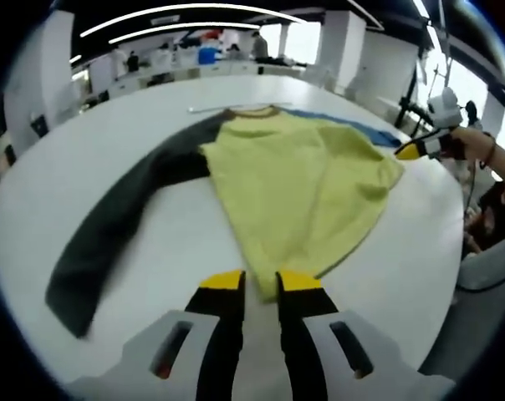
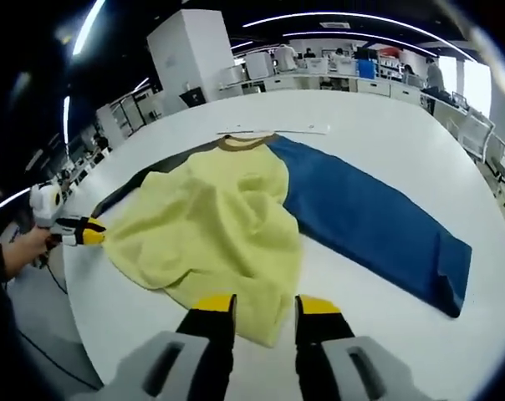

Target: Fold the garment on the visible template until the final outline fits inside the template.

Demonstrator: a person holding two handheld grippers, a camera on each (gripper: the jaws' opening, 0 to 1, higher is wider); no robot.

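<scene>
A yellow long-sleeved garment (image 1: pixel 298 188) with one dark grey sleeve (image 1: pixel 110 234) and one blue sleeve (image 2: pixel 374 221) lies spread and rumpled on a round white worktop (image 1: pixel 135 109), collar away from both cameras. The left tool (image 1: pixel 261 284) and right tool (image 2: pixel 265 305) each hang at a hem corner, jaws slightly parted with cloth seemingly between the tips, though whether either pinches it I cannot tell. Judging from this, folding is only starting: the next move likely calls for gripping both corners and carrying the hem toward the collar; no template outline is discernible.
</scene>
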